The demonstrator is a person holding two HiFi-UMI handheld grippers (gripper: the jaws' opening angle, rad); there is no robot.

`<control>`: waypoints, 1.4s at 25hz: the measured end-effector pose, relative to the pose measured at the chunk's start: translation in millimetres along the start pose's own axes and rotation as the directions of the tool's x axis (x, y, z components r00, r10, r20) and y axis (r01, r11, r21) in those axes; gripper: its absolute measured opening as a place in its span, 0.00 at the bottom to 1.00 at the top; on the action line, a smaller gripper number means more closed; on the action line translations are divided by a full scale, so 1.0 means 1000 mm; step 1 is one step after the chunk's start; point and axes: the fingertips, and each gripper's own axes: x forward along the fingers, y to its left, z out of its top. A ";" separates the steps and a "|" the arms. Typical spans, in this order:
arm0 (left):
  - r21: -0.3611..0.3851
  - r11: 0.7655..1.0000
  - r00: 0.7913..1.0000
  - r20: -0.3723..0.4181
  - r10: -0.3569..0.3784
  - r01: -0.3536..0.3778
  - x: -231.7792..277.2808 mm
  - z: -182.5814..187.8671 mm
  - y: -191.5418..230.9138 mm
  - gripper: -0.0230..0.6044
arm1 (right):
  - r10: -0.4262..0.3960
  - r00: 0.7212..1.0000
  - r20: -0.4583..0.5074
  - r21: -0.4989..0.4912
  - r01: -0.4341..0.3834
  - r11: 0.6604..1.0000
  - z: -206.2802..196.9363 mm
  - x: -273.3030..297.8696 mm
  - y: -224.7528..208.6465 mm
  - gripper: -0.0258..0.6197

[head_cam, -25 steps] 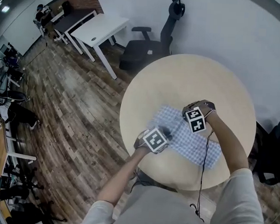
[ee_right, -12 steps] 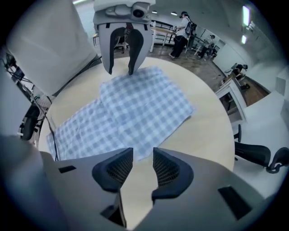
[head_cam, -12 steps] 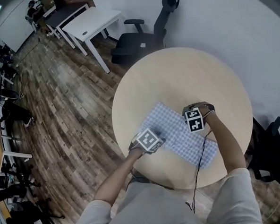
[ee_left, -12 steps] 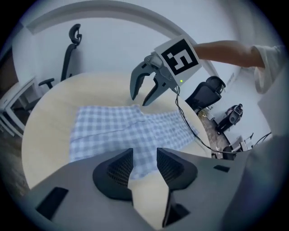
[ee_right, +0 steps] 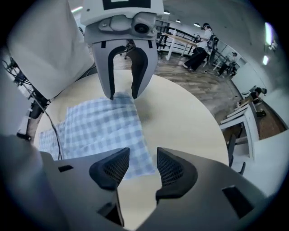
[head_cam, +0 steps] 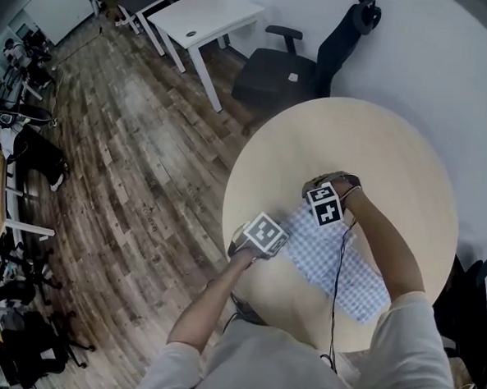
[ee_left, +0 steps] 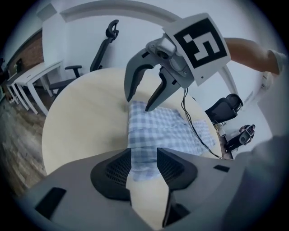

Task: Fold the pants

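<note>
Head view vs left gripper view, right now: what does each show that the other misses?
Only the head view: the person's left forearm and the marker cube on top of the left gripper.

Only the left gripper view: how the jaws stand. The left gripper's jaws are apart, having just been opening, and the pants' near edge lies between them unpinched. The right gripper's jaws are also apart, having just been opening, over the far corner, and grip nothing.

Both: the checked pants on the round table, the right gripper, and the black chair.
</note>
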 end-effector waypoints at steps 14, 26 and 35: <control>-0.038 0.967 0.966 -0.043 -0.253 0.252 0.032 -0.013 0.029 0.15 | 0.456 0.889 -0.042 0.066 -0.453 0.889 -0.006 0.050 -0.004 0.13; -0.003 1.000 0.999 0.044 0.005 -0.005 -0.064 0.024 0.143 0.14 | 0.032 0.999 0.040 0.008 -0.032 0.999 0.026 -0.003 -0.133 0.10; 0.098 0.986 0.990 0.065 0.128 -0.134 -0.096 0.051 0.052 0.14 | -0.105 0.992 0.072 -0.012 0.106 0.994 0.012 -0.066 -0.074 0.10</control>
